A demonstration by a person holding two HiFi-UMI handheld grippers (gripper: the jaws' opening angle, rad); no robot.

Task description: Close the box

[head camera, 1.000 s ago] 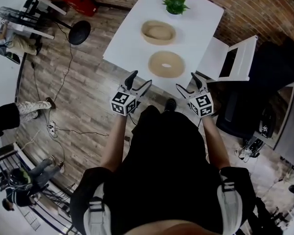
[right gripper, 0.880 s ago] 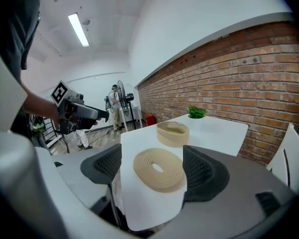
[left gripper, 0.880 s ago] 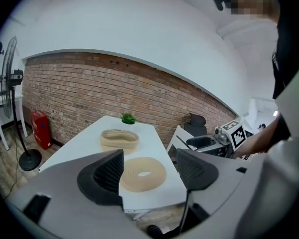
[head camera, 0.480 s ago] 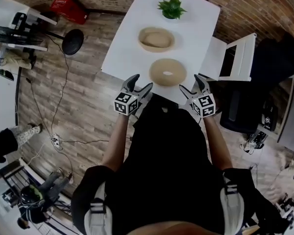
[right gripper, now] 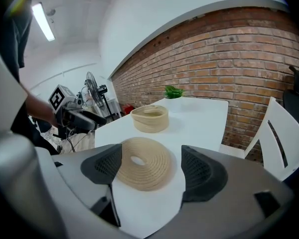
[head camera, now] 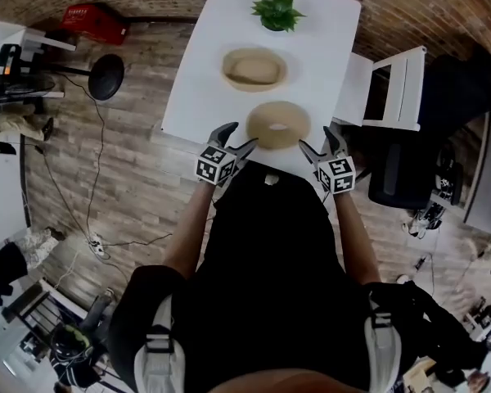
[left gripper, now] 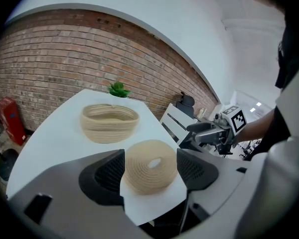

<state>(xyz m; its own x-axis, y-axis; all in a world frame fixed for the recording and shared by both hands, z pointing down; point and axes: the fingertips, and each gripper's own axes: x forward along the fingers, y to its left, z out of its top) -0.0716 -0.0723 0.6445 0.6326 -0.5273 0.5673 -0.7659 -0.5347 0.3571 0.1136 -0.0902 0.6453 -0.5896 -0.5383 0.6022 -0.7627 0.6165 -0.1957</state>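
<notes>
A round woven basket box [head camera: 254, 68] [left gripper: 110, 122] [right gripper: 149, 118] stands open in the middle of the white table [head camera: 204, 64]. Its flat coiled lid [head camera: 277, 124] [left gripper: 149, 165] [right gripper: 141, 163], with a hole at its centre, lies at the table's near edge. My left gripper [head camera: 235, 142] [left gripper: 148, 169] hangs open just short of the lid's left side. On the lid's other side my right gripper [head camera: 318, 146] [right gripper: 145, 169] is open too, at the table's near right corner. Neither one touches the lid.
A small green plant [head camera: 275, 11] [left gripper: 118, 89] [right gripper: 173, 91] stands at the table's far end. A white chair [head camera: 389, 88] is on the right of the table. A brick wall runs behind. A floor fan [head camera: 105, 76] and red case [head camera: 94, 21] stand left.
Both grippers have come forward to the table's near edge, so the lid now lies between them and looks larger in both gripper views. The jaws stay open.
</notes>
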